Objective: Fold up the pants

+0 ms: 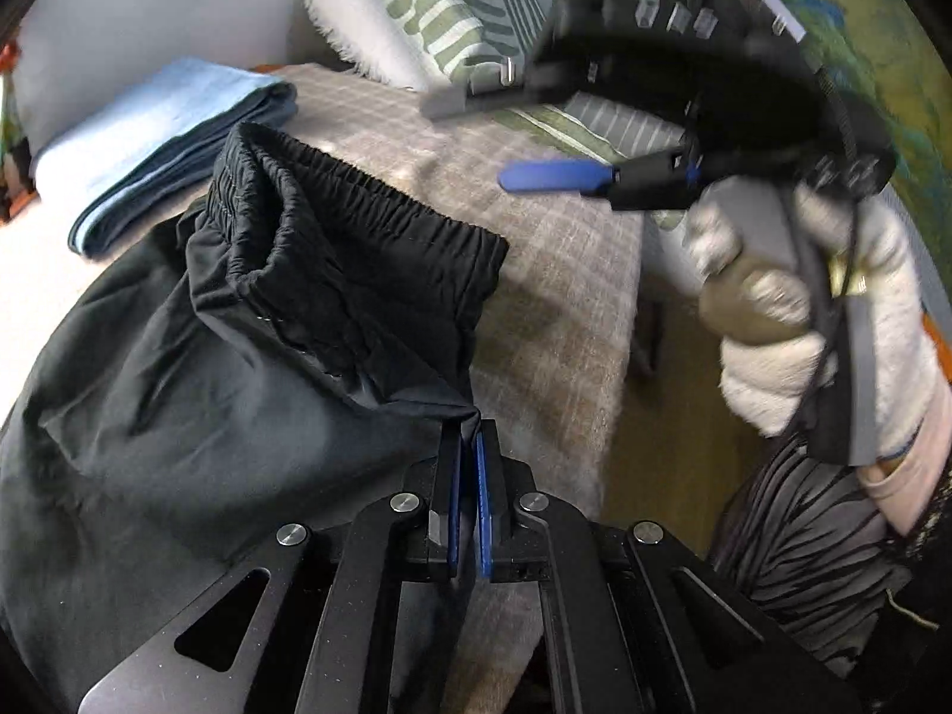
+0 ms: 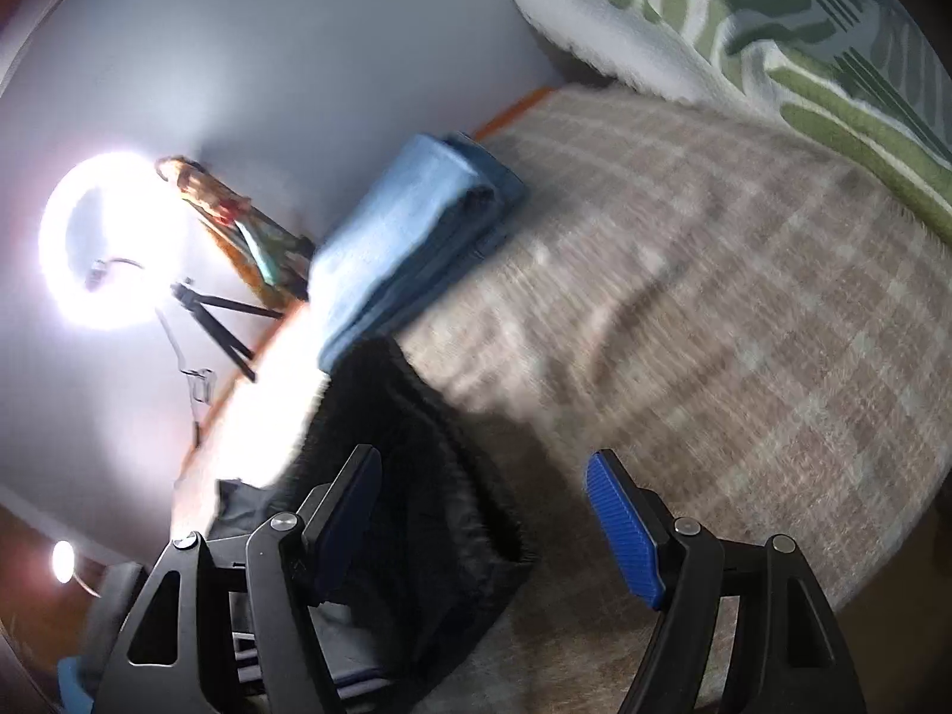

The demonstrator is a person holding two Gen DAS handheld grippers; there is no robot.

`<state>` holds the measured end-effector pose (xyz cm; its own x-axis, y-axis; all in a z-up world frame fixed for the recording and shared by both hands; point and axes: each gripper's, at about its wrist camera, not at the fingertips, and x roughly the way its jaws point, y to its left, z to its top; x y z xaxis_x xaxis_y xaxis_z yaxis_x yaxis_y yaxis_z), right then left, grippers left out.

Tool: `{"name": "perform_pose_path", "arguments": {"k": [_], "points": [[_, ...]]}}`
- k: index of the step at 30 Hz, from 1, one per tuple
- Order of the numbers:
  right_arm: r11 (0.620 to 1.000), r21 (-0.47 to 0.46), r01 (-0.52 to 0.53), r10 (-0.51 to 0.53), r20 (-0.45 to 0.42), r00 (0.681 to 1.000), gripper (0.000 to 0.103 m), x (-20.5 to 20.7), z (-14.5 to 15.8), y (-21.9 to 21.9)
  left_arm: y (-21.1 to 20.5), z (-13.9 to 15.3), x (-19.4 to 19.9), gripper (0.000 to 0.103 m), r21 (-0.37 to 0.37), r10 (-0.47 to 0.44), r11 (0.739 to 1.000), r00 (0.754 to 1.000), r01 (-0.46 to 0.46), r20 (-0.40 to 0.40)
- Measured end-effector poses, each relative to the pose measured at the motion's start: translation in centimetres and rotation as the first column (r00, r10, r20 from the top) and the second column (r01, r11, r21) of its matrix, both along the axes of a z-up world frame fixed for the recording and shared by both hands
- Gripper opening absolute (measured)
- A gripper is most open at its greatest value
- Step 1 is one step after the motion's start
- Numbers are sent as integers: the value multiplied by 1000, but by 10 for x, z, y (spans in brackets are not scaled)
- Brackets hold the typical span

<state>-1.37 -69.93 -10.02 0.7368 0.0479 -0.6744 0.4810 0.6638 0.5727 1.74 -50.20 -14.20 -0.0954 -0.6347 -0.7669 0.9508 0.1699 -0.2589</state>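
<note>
The left gripper [image 1: 469, 446] is clamped tight on a pinch of black fabric at the side of the pants [image 1: 238, 357], its blue pads pressed together with the cloth bunched between them. From that pinch the pants spread away to the left in a rumpled heap, the gathered elastic waistband [image 1: 357, 202] standing open and raised above the rest. They lie on a beige checked blanket [image 1: 553, 273] that covers the bed. The right gripper [image 2: 482, 511] hangs above the blanket with its fingers spread wide and nothing between them; in its own view the dark waistband [image 2: 428, 452] sits just below and between the two blue pads, though motion blur hides whether either pad touches the cloth. In the left wrist view that gripper appears blurred at upper right, held by a hand in a white glove [image 1: 803, 321]. Beyond the pants, a folded blue towel [image 1: 160, 137] rests near the wall, and a green-and-white striped pillow [image 1: 428, 6] leans at the head of the bed. A lit ring light [image 2: 113, 238] on a small tripod glares beside the towel.
</note>
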Motion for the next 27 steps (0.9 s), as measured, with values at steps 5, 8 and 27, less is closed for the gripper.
{"name": "perform_pose_path", "arguments": {"k": [5,8,27], "points": [[993,28,-118,116,59,991,75,19,6,12,13,9,-18,19,9,-34,999,996,33,87],[982,-62,-176,177,11,984,78,42,13,16,28,20,-29,25,-11,-47,999,992,49,121],[919,-207,-336,272,-283,920,76,71,-22,0,112,34,26,25,-78,178,982,982,-174,56]]}}
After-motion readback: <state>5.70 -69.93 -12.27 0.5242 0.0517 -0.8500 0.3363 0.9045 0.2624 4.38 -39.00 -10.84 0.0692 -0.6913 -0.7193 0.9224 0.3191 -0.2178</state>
